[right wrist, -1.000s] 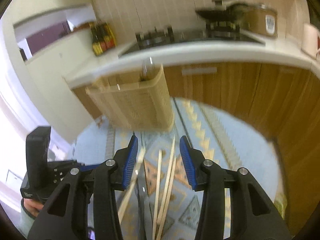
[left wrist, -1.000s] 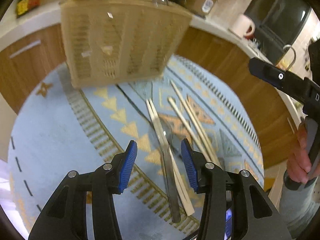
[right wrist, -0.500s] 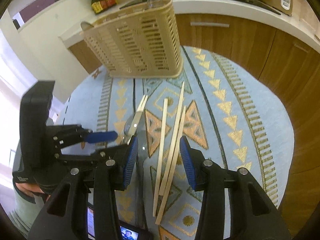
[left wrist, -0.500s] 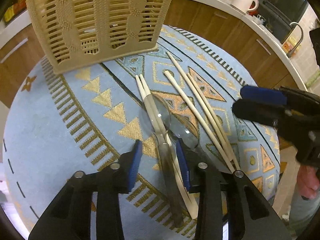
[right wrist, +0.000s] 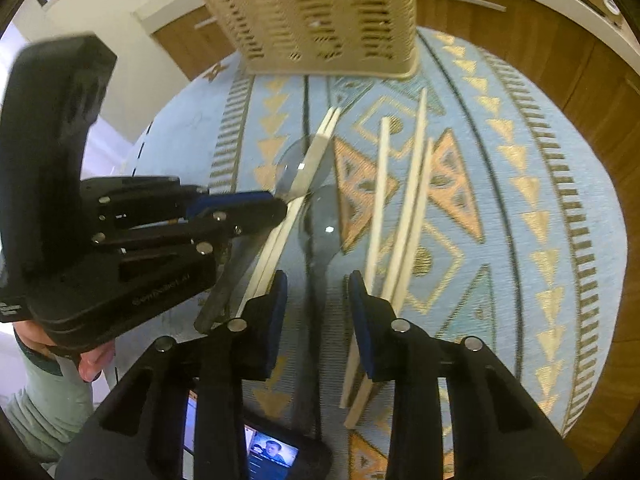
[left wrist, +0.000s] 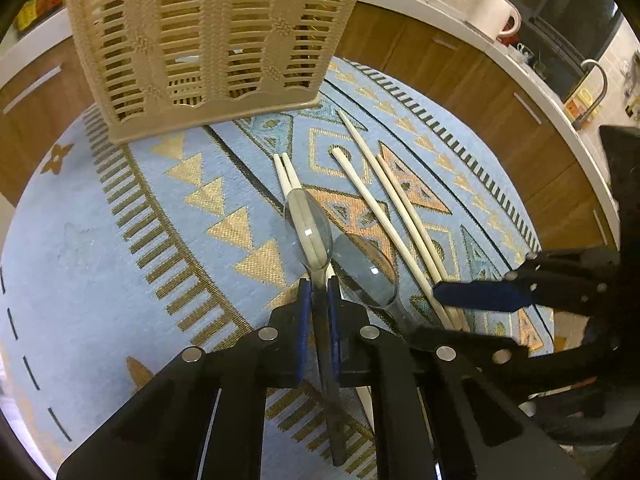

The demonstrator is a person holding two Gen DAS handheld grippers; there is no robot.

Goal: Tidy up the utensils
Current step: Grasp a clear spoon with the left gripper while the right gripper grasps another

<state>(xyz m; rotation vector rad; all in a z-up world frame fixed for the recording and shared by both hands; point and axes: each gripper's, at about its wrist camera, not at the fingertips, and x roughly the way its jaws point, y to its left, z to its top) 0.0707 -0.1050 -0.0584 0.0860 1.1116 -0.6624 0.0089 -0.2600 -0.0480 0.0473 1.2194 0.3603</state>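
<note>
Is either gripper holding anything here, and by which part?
The left gripper is shut on the spoon at the neck, just below the bowl. The right gripper is open and holds nothing.

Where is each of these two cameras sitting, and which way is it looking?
Left wrist: rides the left gripper, looking along its fingers, shut on a spoon, toward the basket; the right gripper shows at right.
Right wrist: rides the right gripper, open over the second spoon; the left gripper shows at left.
Both share the spoons, chopsticks, basket and tablecloth.
</note>
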